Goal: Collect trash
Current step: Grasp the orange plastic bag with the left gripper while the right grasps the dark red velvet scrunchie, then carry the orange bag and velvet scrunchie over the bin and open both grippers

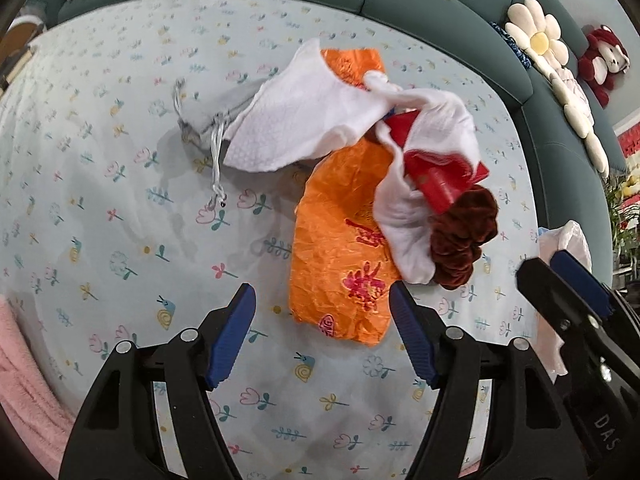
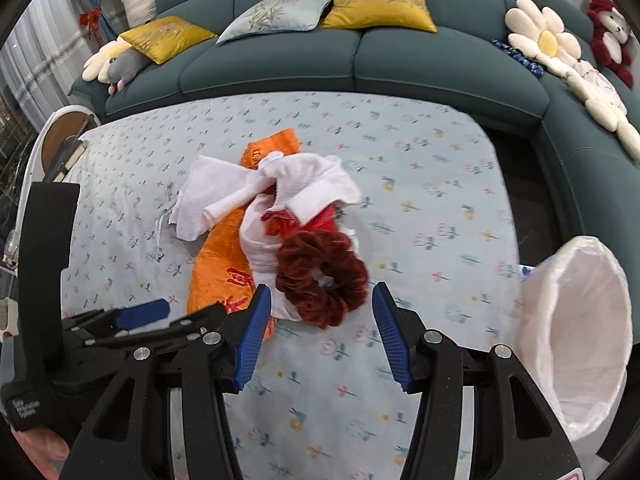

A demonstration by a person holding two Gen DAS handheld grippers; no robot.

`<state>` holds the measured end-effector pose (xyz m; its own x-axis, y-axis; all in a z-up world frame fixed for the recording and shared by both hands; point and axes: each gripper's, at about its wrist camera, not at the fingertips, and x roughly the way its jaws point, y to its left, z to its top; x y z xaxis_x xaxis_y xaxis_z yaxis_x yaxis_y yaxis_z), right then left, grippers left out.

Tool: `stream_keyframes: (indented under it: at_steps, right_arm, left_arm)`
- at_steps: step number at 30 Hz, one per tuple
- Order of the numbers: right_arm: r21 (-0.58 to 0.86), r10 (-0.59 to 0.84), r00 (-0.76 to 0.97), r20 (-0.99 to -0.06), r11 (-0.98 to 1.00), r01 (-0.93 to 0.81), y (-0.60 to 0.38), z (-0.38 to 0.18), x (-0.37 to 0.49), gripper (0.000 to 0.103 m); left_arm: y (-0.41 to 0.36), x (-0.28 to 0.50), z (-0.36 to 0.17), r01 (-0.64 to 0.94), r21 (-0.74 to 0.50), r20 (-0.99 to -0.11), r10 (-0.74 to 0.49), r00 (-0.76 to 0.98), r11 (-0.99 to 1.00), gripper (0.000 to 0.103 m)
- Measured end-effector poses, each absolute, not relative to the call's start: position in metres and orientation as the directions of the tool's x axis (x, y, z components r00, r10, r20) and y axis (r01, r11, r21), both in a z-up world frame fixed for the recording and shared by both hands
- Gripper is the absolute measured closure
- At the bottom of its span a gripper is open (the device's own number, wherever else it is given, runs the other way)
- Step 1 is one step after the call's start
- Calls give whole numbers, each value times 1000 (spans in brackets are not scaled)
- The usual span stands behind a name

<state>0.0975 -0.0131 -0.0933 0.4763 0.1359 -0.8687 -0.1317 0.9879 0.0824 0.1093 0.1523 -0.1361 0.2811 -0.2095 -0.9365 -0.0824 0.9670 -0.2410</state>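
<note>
Blue-padded jaws of my right gripper [image 2: 318, 330] stand released, nothing between them, with the dark red ruffled velvet scrunchie [image 2: 322, 280] just ahead. My left gripper [image 1: 322, 334], also released, brackets the near end of the crinkled orange foil bag [image 1: 340, 256], whose long axis runs away from me across the floral tabletop [image 1: 100, 200], under soft white embossed tissues [image 1: 304, 128].

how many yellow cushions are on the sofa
2. One yellow square fabric cushion lies at the left end of the dark teal sofa; the other yellow cushion lies right of the pale blue cushion. More may sit outside the view.
</note>
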Motion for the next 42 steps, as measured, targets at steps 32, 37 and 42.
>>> stream_keyframes:
  at_steps: [32,37,42]
  right_arm:
    - [109,154,444,-883,986,-124,-21,-115,110,94]
    - [120,152,498,-854,988,-95,-42,-86,100,94]
    - [128,145,555,-819,989,-70,-66,-58,88,94]
  left_arm:
    - [132,107,-129,-41,-319,-917,-297,267,947,81]
    - [114,96,-99,6,-299,-904,-285,319,954,82]
    - [100,88,-69,51,-305,-880,-302,366,951,82]
